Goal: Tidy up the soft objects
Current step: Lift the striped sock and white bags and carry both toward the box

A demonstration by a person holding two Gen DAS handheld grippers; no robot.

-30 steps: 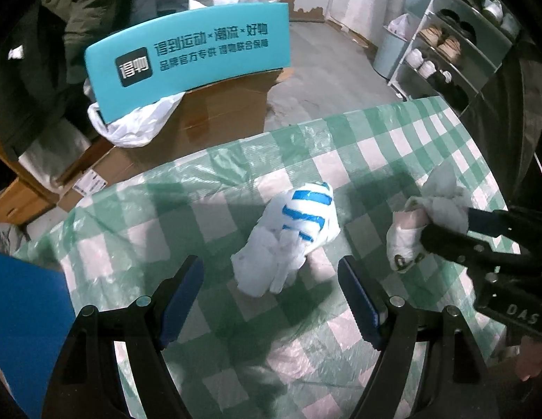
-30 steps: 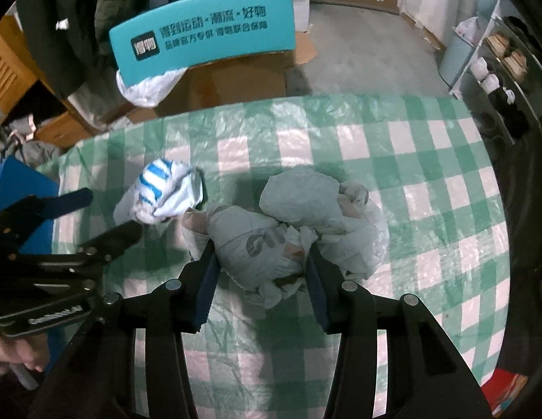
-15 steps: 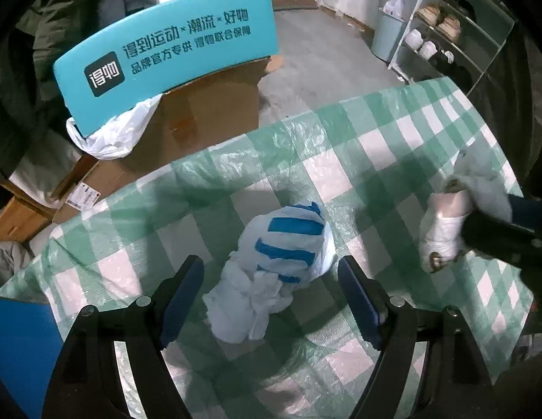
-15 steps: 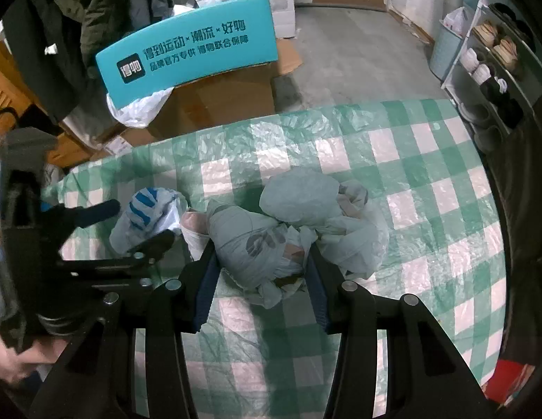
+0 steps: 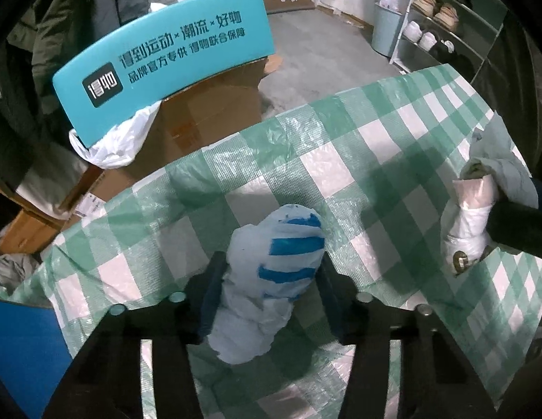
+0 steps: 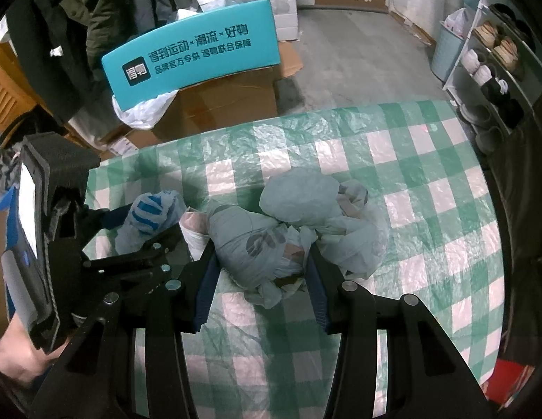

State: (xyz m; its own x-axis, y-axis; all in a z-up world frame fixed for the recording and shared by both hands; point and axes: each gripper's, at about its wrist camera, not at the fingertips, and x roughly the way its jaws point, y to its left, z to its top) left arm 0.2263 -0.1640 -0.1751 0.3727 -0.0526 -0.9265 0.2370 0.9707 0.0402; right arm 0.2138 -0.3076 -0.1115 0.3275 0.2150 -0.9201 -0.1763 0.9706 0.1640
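Nearby, teal box (image 6: pixel 192 63) on cardboard carton (image 6: pixel 229 104) beyond checked tablecloth (image 6: pixel 428 209).

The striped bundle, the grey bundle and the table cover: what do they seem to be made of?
Striped bundle: thin plastic film, probably a bag, white with blue printed bars; it is crumpled and slightly glossy.
Grey bundle: similar thin plastic, pale grey, with knotted creases.
Table cover: green-and-white checked plastic sheet, shiny, with wrinkles and a fine woven-looking texture.

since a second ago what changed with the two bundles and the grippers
The left gripper came down over the blue-striped bundle and its jaws have just been closing onto it. The right gripper stays clamped on the grey bundle, unmoved on the checked cloth.
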